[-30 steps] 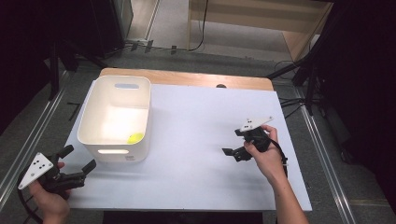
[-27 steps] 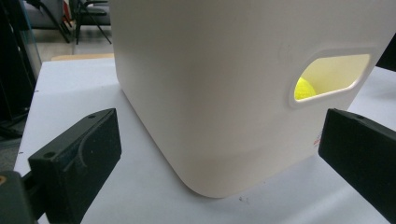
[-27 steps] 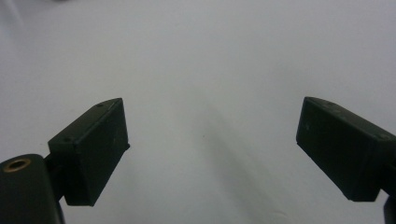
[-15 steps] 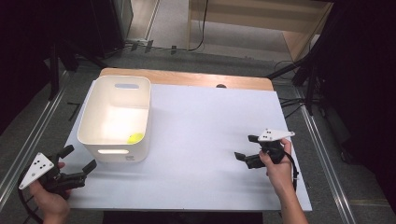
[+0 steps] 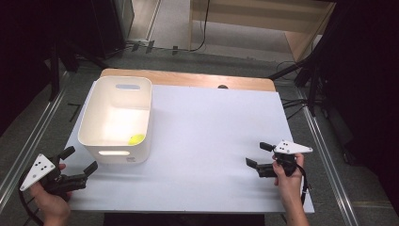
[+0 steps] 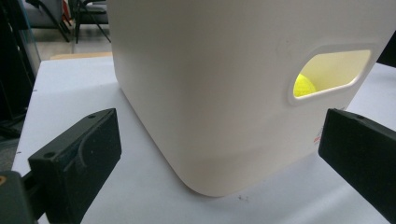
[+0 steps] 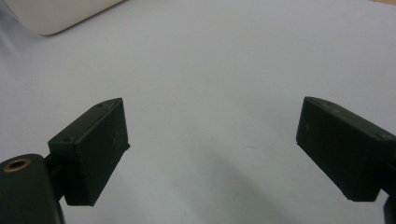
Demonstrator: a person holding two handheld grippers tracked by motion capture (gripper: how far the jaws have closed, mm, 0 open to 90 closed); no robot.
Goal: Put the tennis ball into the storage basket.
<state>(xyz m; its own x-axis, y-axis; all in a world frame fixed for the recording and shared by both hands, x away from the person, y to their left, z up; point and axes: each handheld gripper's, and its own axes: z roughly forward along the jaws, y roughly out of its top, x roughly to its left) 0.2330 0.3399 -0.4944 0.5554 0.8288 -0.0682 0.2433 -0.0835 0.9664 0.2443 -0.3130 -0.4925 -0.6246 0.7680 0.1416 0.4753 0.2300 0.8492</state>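
My right gripper (image 5: pixel 258 155) has drawn back from the white plastic bin (image 5: pixel 94 141), jaws spread and empty; the small yellow ball (image 5: pixel 137 139) lies inside, delivery looks finished.

Yellow ball (image 6: pixel 304 86) half behind bin wall (image 6: pixel 224 93)

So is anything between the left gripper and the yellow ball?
Yes. The ball lies inside the white bin, and the bin's near wall stands between it and the open left gripper; it shows through the handle slot.
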